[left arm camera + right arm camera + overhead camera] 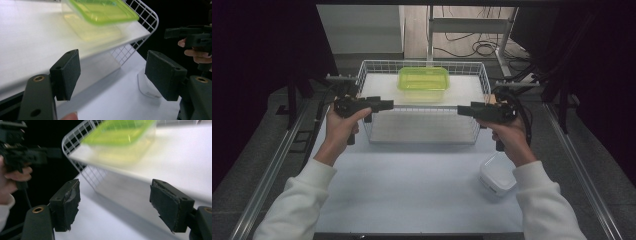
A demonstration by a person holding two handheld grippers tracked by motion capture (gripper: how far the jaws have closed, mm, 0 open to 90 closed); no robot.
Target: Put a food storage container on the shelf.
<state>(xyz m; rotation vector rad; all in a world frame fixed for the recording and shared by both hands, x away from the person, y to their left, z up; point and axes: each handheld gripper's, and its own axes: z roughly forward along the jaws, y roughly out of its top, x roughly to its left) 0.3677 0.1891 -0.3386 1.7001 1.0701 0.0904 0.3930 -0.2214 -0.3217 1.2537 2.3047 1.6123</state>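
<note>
From the high view, we hold the left gripper [388, 104] at centre left and the right gripper [460, 110] at centre right, each beside one end of the white wire basket [373, 134] and pointing inward at it. The green-lidded container [423, 81] sits inside, at the far end, in the upper middle of the frame, well apart from both sets of fingers. A white lidded box [497, 175] lies on the bench [412, 190] at lower right.

In the left gripper view, our fingers [67, 72] stand wide apart with nothing between them. The container [100, 15] lies at the top of the frame, beyond the gap, and the basket's rounded corner [147, 17] shows at upper right. The right gripper [175, 32] shows at the right edge.

In the right gripper view it's the same story: fingers [66, 203] spread wide, gripping nothing, the container [120, 135] blurred at top centre, the basket wire [80, 142] at upper left, the left gripper [53, 152] at far left.

We judge the basket light and fairly stiff, though thin wire could flex and slip on the pads, so a hold on the top rim at each short end looks soundest. The container is probably smooth plastic and could slide inside if the basket tips.
</note>
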